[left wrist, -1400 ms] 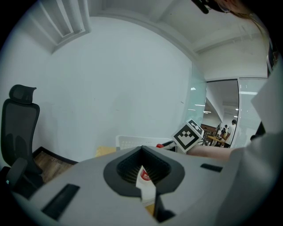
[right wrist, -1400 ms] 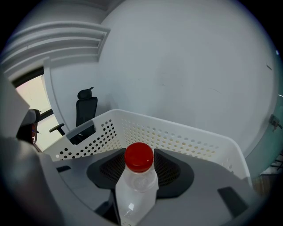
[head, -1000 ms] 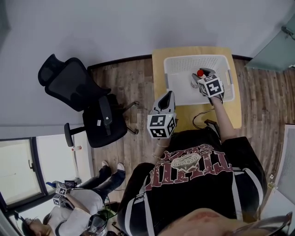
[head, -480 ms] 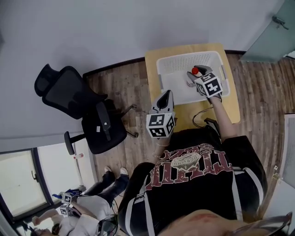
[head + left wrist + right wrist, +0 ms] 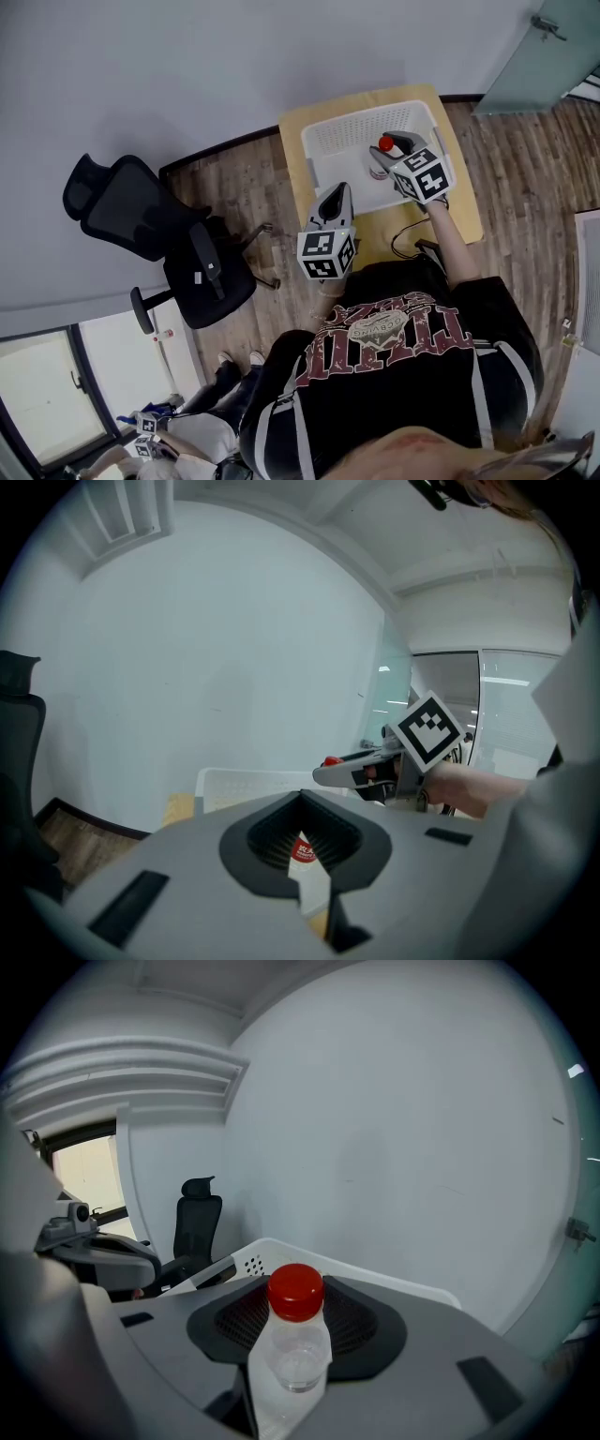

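Observation:
My right gripper (image 5: 296, 1358) is shut on a clear plastic bottle (image 5: 298, 1340) with a red cap (image 5: 295, 1291), holding it upright. In the head view this gripper (image 5: 382, 156) and the bottle (image 5: 384, 143) hang over a white perforated basket (image 5: 323, 141) on a small wooden table (image 5: 292, 131). My left gripper (image 5: 305, 857) is shut on a small white item with a red label (image 5: 304, 851). It (image 5: 333, 193) hovers at the table's near left edge, apart from the basket. The left gripper view shows the right gripper (image 5: 328, 773) above the basket (image 5: 239, 784).
A black office chair (image 5: 141, 220) stands on the wood floor left of the table, also seen as the chair (image 5: 195, 1222) in the right gripper view. A plain wall runs behind the table, and a glass door (image 5: 544, 47) lies at the far right. Another person is at the bottom left.
The right gripper has risen with the bottle, so the basket's wall now shows only as a low rim. The left gripper has stayed put, still gripping its item.

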{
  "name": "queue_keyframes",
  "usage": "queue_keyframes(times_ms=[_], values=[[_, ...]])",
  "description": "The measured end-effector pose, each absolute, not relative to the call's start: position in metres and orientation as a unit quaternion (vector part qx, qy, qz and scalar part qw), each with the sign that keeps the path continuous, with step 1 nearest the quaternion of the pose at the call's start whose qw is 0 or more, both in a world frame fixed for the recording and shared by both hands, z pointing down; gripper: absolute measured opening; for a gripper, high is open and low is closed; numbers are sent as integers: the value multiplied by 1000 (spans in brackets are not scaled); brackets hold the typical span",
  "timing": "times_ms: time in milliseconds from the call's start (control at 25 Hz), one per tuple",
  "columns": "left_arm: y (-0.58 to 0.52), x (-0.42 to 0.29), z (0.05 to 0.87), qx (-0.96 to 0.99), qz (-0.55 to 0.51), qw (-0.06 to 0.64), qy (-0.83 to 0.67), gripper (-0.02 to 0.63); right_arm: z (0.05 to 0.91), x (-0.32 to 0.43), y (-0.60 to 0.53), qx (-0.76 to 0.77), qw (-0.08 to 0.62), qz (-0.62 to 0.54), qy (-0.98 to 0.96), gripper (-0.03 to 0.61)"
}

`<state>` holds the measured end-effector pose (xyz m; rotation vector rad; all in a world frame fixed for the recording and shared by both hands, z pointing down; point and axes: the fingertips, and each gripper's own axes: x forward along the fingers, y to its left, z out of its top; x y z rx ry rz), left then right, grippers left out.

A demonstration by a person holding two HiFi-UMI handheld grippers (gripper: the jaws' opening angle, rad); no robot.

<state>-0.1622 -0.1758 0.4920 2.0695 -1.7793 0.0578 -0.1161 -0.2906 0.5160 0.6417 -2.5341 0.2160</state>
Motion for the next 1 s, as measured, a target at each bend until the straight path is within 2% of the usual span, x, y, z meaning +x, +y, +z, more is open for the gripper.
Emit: queue_keyframes(times_ms=[1000], values=[[-211, -96, 486, 793, 33, 194, -576, 48, 447, -34, -287, 299, 183, 65, -934, 172]])
